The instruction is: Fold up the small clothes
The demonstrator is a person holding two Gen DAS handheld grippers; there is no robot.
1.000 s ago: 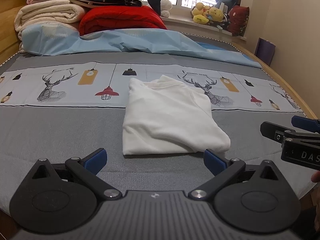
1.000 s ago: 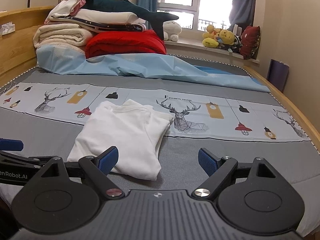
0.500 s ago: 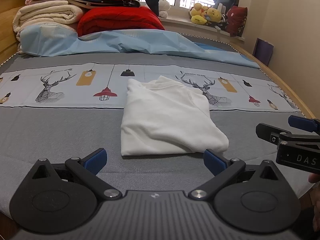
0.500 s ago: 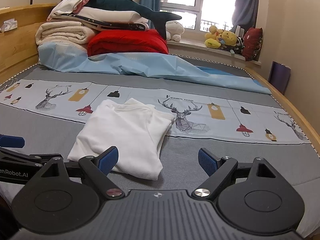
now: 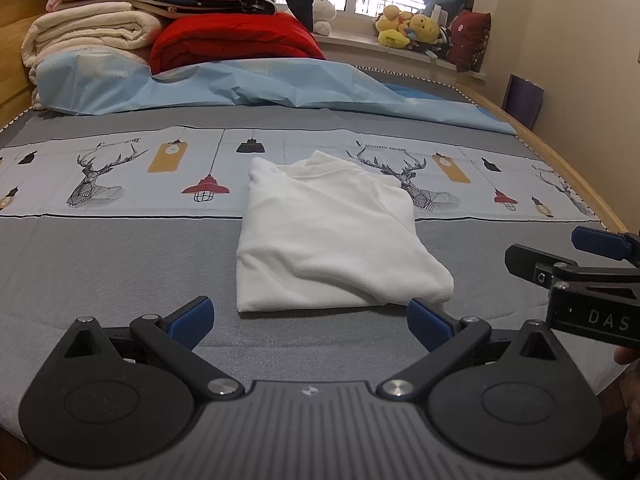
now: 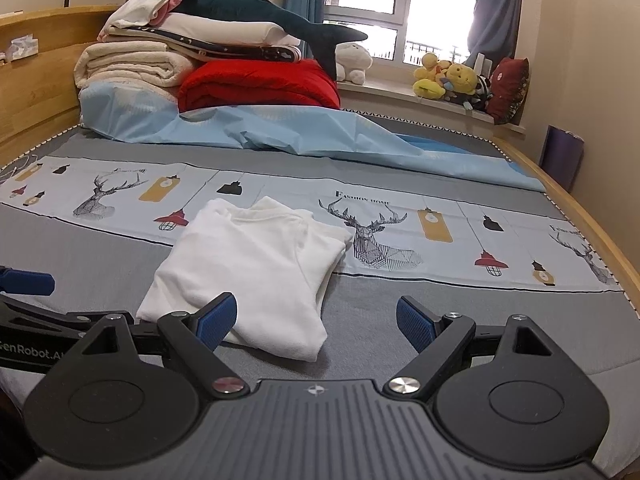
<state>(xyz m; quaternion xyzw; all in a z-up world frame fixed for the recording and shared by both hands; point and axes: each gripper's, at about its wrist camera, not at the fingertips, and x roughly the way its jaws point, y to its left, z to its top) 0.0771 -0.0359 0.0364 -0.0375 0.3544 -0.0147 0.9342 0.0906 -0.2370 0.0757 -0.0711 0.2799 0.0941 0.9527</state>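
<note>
Left wrist view: the left gripper point(image 5: 308, 318) stands wide apart, its blue pads bare, nothing between them, poised just short of the near hem of the white garment point(image 5: 332, 236). At the right edge of that view the right gripper point(image 5: 560, 252) shows from the side, near the garment's right corner but not touching it. In its own view the right gripper point(image 6: 316, 320) is likewise spread and empty, its left pad in line with the near edge of the garment point(image 6: 256, 272) (whether it brushes the cloth I cannot tell).

The garment lies on the grey bedspread point(image 5: 100, 264), its far end reaching onto the pale printed band with deer and lamps point(image 5: 104, 176). It is already a compact, roughly rectangular packet of several layers, the collar end away from the grippers, the near right corner bulging a little.

By my reading the folding of this piece is nearly or wholly done; what may remain is one more fold in half or flattening the puffy corner. No other loose small clothes show nearby. Stacked blankets point(image 6: 132, 64) and a red quilt point(image 6: 256, 88) sit well apart at the far end of the bed.
</note>
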